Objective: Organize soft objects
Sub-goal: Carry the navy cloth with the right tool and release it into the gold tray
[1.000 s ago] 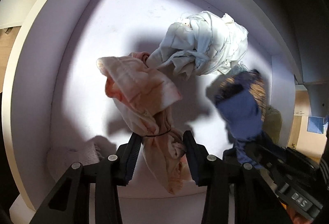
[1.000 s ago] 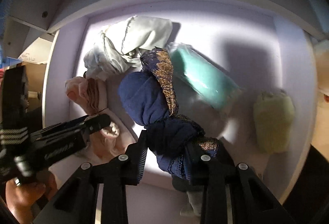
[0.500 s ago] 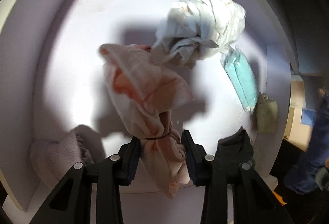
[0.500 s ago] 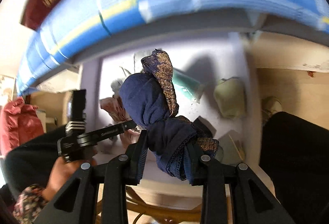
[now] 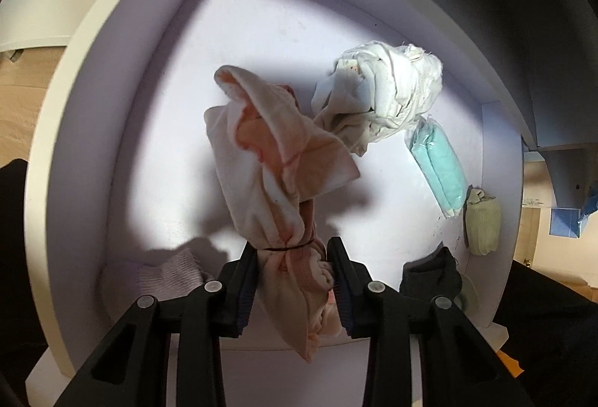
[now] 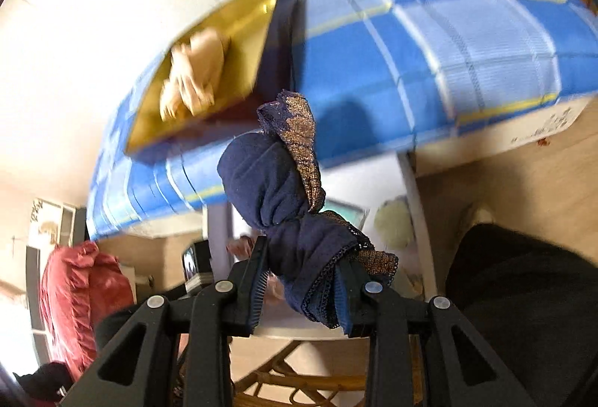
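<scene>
My left gripper [image 5: 293,270] is shut on a pink tied cloth bundle [image 5: 276,160] and holds it inside a white drawer [image 5: 74,100]. In the drawer lie a white knotted cloth [image 5: 381,93], a teal packet [image 5: 439,167], a pale green sock roll [image 5: 482,224], a dark sock [image 5: 429,274] and a lilac knit piece [image 5: 164,274]. My right gripper [image 6: 302,280] is shut on a navy cloth bundle with gold lace trim [image 6: 276,190], held up outside the drawer, below a blue checked bed cover [image 6: 429,44].
A gold tray [image 6: 224,44] with a beige cloth [image 6: 194,74] lies on the bed. A red cushion [image 6: 78,298] is at the left. A rattan frame [image 6: 291,381] shows below. Wooden floor [image 6: 504,182] is at the right.
My right gripper has pulled the navy bundle out of the drawer and raised it toward the bed. My left gripper still holds the pink bundle and has drawn back slightly in the drawer.
</scene>
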`<action>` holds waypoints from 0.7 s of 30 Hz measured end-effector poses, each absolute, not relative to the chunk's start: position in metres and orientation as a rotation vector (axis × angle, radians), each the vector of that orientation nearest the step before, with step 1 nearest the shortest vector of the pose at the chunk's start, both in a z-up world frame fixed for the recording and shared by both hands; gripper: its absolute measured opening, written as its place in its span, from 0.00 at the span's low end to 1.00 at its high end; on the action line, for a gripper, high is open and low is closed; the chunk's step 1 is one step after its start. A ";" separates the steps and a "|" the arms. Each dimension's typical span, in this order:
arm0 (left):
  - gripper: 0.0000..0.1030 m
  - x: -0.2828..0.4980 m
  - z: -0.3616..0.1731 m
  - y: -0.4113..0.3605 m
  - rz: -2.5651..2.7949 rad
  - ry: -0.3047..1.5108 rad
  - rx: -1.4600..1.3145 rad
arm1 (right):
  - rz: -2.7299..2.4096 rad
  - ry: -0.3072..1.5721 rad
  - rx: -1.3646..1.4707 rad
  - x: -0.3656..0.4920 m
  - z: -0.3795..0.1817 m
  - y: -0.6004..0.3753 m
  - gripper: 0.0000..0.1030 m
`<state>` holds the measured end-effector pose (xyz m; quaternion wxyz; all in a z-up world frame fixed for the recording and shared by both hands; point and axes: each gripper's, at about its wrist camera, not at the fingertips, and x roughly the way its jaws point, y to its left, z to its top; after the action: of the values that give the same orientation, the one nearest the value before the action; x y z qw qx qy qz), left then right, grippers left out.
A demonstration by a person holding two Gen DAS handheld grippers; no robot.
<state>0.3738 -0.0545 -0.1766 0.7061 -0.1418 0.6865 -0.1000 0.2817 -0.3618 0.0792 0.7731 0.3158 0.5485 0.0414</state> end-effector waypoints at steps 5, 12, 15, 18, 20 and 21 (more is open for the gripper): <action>0.34 0.369 -0.170 -0.058 -0.225 1.506 -0.296 | 0.069 1.119 0.694 0.311 0.114 -0.383 0.30; 0.34 0.364 -0.159 -0.055 -0.245 1.465 -0.303 | 0.076 1.083 0.698 0.386 0.139 -0.385 0.30; 0.34 0.363 -0.151 -0.050 -0.252 1.452 -0.299 | 0.095 1.083 0.724 0.420 0.137 -0.379 0.30; 0.34 0.362 -0.146 -0.047 -0.258 1.436 -0.315 | 0.098 1.087 0.710 0.455 0.132 -0.368 0.30; 0.34 0.362 -0.142 -0.044 -0.262 1.427 -0.325 | 0.083 1.097 0.705 0.479 0.125 -0.362 0.30; 0.34 0.361 -0.140 -0.043 -0.264 1.422 -0.326 | 0.079 1.102 0.700 0.490 0.121 -0.358 0.30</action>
<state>0.3615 -0.0429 -0.1399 0.7377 -0.1487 0.6475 -0.1201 0.4904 -0.3581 0.1214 0.7937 0.3256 0.5126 0.0369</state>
